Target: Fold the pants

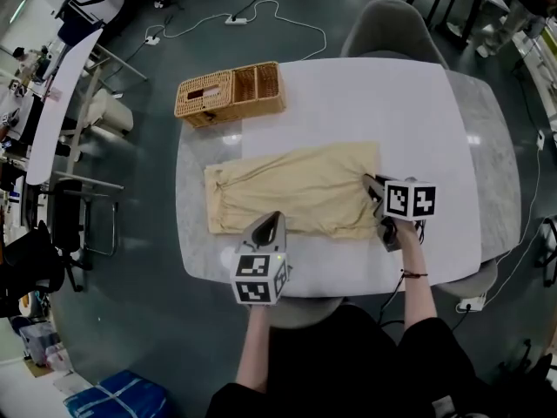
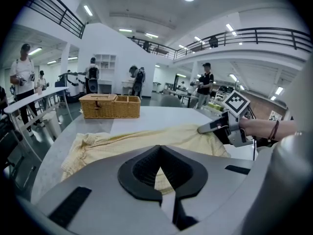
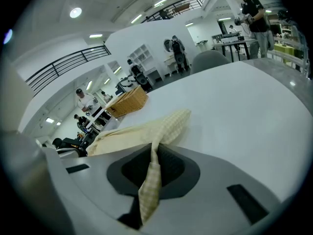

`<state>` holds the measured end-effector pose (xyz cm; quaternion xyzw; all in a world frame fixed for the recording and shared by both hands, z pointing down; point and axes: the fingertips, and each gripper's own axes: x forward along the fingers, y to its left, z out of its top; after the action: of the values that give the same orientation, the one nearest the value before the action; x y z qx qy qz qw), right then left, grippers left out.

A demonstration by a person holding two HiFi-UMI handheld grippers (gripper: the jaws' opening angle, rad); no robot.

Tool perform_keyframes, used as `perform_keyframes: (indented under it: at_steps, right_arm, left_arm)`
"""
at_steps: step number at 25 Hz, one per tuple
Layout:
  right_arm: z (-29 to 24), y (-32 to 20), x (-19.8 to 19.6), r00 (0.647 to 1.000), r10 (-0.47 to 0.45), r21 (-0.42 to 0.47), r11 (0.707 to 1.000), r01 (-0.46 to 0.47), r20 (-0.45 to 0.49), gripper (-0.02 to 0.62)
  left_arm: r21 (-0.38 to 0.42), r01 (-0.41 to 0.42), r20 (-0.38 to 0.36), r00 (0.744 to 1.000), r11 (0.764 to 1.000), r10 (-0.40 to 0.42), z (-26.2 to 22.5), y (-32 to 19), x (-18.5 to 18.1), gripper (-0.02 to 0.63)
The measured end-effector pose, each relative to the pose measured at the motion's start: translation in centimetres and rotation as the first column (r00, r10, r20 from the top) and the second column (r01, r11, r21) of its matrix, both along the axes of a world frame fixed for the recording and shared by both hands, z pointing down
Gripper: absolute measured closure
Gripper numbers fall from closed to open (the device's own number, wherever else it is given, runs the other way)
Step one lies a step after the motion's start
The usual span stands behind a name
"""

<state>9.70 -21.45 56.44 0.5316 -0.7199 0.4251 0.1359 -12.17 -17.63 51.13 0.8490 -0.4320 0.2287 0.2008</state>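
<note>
Pale yellow pants [image 1: 291, 190] lie flat across the white table [image 1: 392, 103], waistband to the left and leg ends to the right. My left gripper [image 1: 271, 220] sits at the pants' near edge, its jaws shut with a sliver of the cloth [image 2: 146, 141] pinched between them. My right gripper [image 1: 372, 184] is at the right end of the pants, shut on a fold of the fabric [image 3: 146, 136] that rises from the table and hangs through the jaws. The left gripper view also shows the right gripper [image 2: 203, 129] holding that corner slightly lifted.
A wicker basket [image 1: 231, 92] with compartments stands at the table's far left corner. A grey chair [image 1: 392, 29] is tucked in at the far side. The table's near edge runs just below both grippers. People stand around other tables in the background.
</note>
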Motion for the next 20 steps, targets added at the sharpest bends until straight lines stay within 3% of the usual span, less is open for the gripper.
perform_keyframes:
  at_steps: [5,20]
  right_arm:
    - [-2.6,0.0,-1.1,0.999,-0.03,0.039,0.999,0.029,0.021,0.563]
    - [-8.6,0.3,-7.5,0.997,-0.033,0.053,0.998,0.036,-0.069,0.563]
  left_arm:
    - [0.038,-0.017,-0.039,0.999,0.999,0.018,-1.1,0.1,-1.2,0.598]
    - [0.045,0.013,-0.102,0.995,0.999,-0.008,-1.8,0.1,-10.0,0.598]
